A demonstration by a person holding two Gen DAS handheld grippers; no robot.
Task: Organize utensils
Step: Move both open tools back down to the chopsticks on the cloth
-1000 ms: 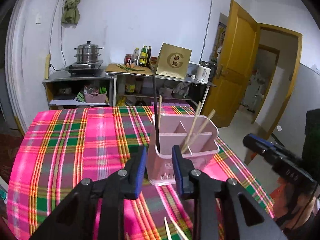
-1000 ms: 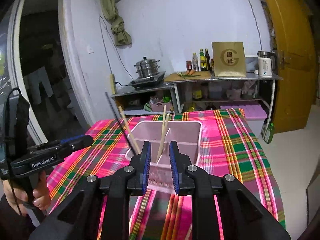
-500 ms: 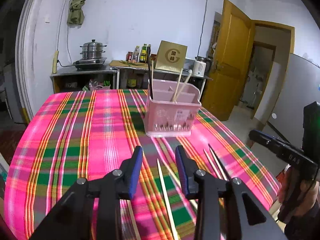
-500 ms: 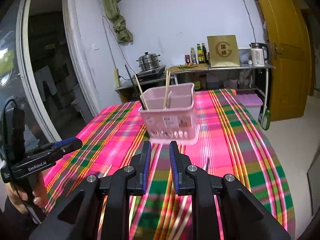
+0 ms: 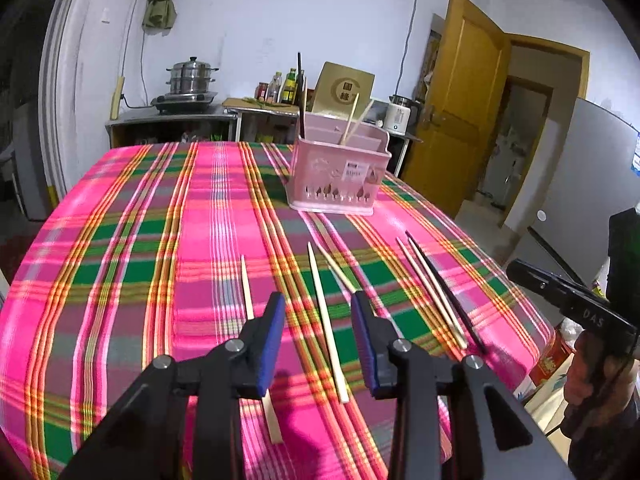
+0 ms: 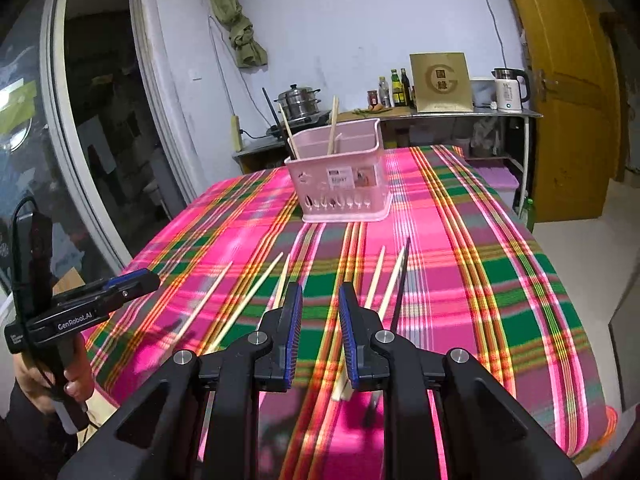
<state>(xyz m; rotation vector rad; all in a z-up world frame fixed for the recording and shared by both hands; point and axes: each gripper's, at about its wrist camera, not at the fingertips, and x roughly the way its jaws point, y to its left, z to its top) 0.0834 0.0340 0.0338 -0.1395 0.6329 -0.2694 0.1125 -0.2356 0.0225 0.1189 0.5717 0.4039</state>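
Note:
A pink utensil holder [image 5: 338,176] [image 6: 340,188] stands far back on the plaid table [image 5: 160,240], with a few light chopsticks and one black one upright in it. Several loose chopsticks lie on the cloth near me. A light chopstick [image 5: 326,328] lies on the cloth under the gap of my left gripper [image 5: 318,300], which is open and holds nothing. A black chopstick [image 6: 402,280] and two light ones lie just right of my right gripper [image 6: 320,290]. It stands open by a narrow gap, with nothing between its fingers.
Behind the table a metal shelf holds a steamer pot [image 5: 190,78], bottles, a gold box [image 6: 444,82] and a kettle [image 6: 508,90]. A yellow door [image 5: 460,100] stands at the right. A person's hand [image 6: 72,384] holds the left gripper's handle at the table's near-left edge.
Both grippers have drawn back from the pink holder toward the table's near edge and come down. The loose chopsticks have come into view, and the left jaws stand a little wider.

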